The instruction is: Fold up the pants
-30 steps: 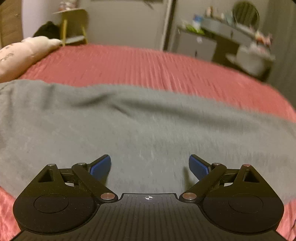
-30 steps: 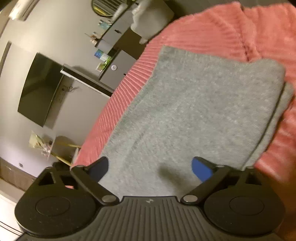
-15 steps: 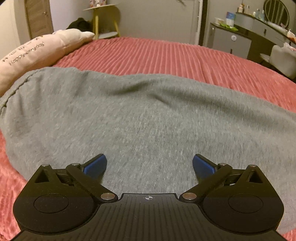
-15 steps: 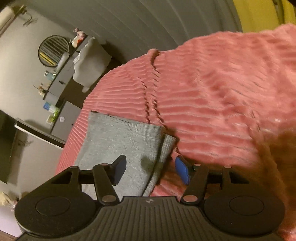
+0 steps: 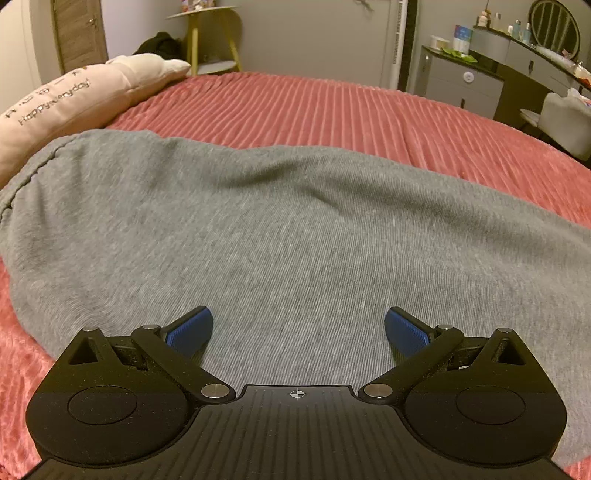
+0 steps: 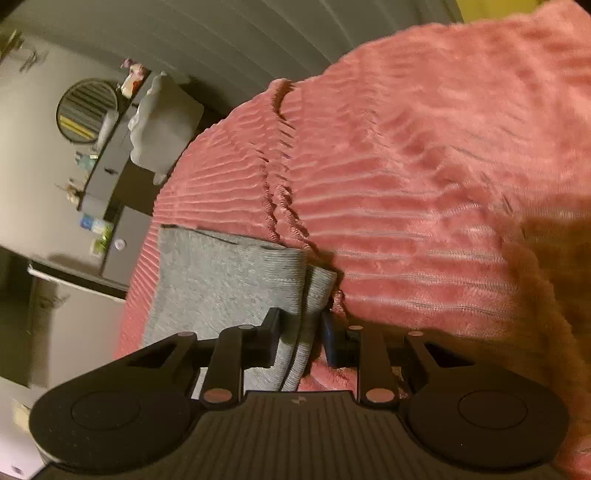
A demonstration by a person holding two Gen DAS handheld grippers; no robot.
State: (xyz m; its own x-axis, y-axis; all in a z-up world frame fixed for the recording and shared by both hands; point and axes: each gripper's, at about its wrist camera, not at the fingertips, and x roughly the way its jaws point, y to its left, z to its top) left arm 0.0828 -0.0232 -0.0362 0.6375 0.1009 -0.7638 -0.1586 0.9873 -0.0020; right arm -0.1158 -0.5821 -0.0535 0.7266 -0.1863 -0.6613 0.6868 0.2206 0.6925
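Observation:
Grey pants [image 5: 295, 221] lie spread flat across the red ribbed bedspread [image 5: 332, 107]. In the left wrist view my left gripper [image 5: 299, 325] hovers low over the middle of the cloth, jaws wide open, with nothing between the blue pads [image 5: 192, 328]. In the right wrist view the pants [image 6: 221, 280] end in a layered hem corner. My right gripper [image 6: 301, 332] is rolled onto its side there and its jaws are closing, with the hem edge between them. A narrow gap remains at the blue pad [image 6: 330, 343].
A cream pillow [image 5: 74, 99] with lettering lies at the bed's far left. Beyond the bed stand a yellow side table [image 5: 207, 33], a grey dresser [image 5: 461, 85] and a pale chair [image 5: 565, 125]. A brown fuzzy cloth [image 6: 554, 277] covers the right wrist view's right side.
My right gripper has swung from above the pants to their hem corner, rolled over, and narrowed its jaws around the edge. The left gripper has tilted slightly and stays open.

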